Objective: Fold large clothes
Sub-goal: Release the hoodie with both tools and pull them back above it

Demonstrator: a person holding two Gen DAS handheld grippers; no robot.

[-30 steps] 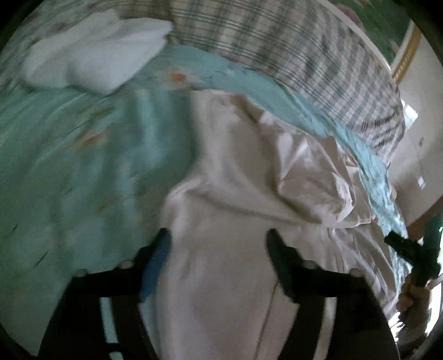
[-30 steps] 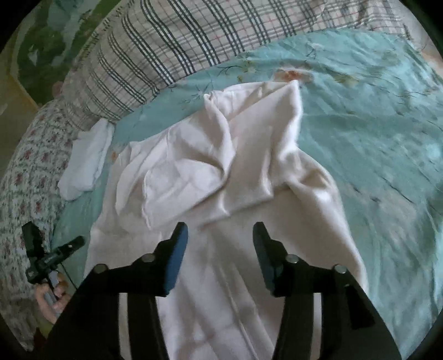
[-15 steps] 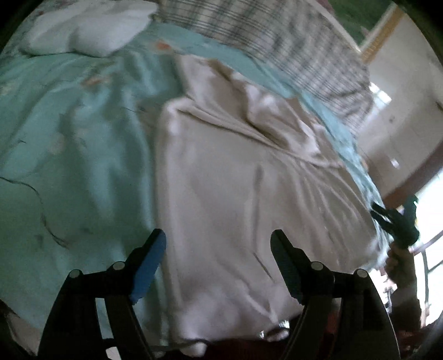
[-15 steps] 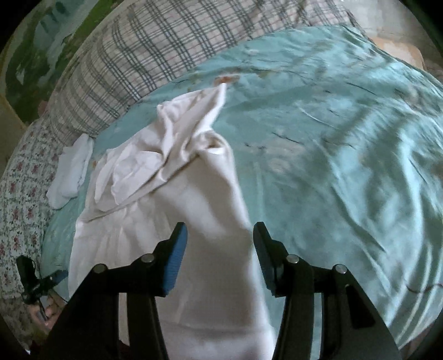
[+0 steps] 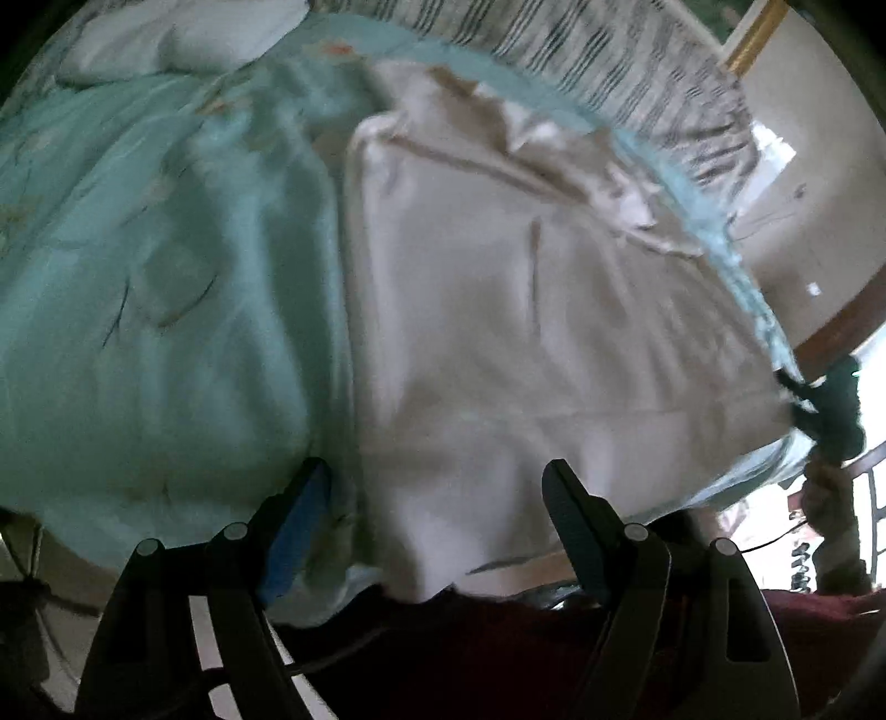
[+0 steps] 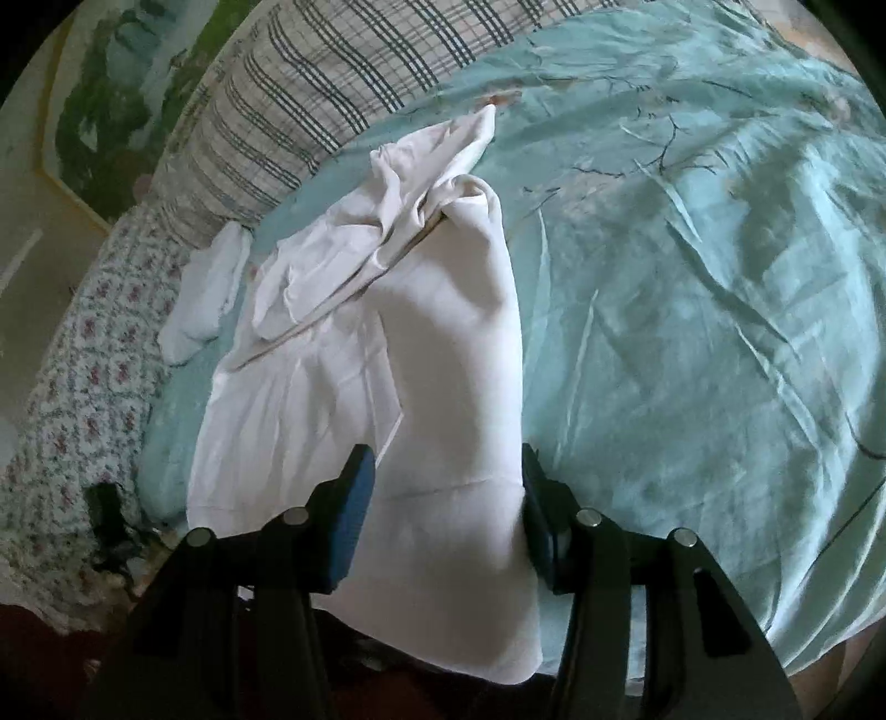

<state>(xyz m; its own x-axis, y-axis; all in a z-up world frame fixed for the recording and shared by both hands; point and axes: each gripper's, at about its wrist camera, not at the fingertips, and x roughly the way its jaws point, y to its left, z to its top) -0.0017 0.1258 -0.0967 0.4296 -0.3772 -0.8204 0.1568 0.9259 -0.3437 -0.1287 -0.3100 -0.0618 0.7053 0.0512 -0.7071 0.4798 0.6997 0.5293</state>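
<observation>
Both grippers hang over the near hem of the white garment [image 6: 443, 354], jaws apart and gripping nothing; left gripper [image 5: 437, 526] is spread wide, its blue-padded finger [image 5: 293, 531] above the teal bedspread [image 5: 155, 277] just off the garment's left edge, the other finger above the cloth itself; no pad visibly presses fabric, though the left view is blurred; right gripper [image 6: 443, 515] stands about half spread, straddling a raised lengthwise fold of the garment, cloth filling the gap between the pads; whether the pads touch the fold I cannot tell, but no pinch shows; garment lies lengthwise on the bedspread [image 6: 692, 310], its lower part fairly flat and running to the near edge of the bed, its hem hanging slightly over; far end is bunched and crumpled, one point of cloth reaching toward the plaid pillow [image 6: 343, 72]; a small white bundle [image 6: 207, 293] sits apart from the garment, near the pillow and beside the floral cover [image 6: 72, 354]; in the left view the same bundle [image 5: 183, 39] shows at top left; the right gripper [image 5: 825, 410] appears there at the garment's far corner, held in a hand [image 5: 830, 493]; in the right view the left gripper [image 6: 111, 520] is a dark shape at the bed's edge.
</observation>
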